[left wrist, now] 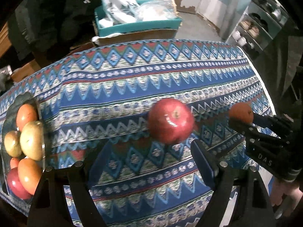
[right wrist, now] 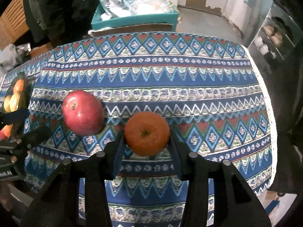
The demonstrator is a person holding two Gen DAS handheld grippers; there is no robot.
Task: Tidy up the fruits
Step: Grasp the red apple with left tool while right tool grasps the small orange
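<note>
A red apple [left wrist: 171, 120] lies on the patterned tablecloth, just ahead of my open, empty left gripper [left wrist: 151, 151]. It also shows in the right wrist view [right wrist: 83, 112]. My right gripper [right wrist: 146, 141] is shut on an orange [right wrist: 146, 133], its fingers pressing both sides. From the left wrist view the orange [left wrist: 241, 112] sits between the right gripper's fingertips [left wrist: 244, 120] at the right. A dark tray [left wrist: 37, 106] at the table's left end holds several fruits: oranges, yellow-green apples and a red apple.
The tablecloth [left wrist: 151, 79] covers the whole table; its far edge and right edge drop off. A teal box [left wrist: 136, 26] with bags stands behind the table. A shelf rack [left wrist: 261, 28] stands at the right. A person's hand [left wrist: 284, 194] holds the right gripper.
</note>
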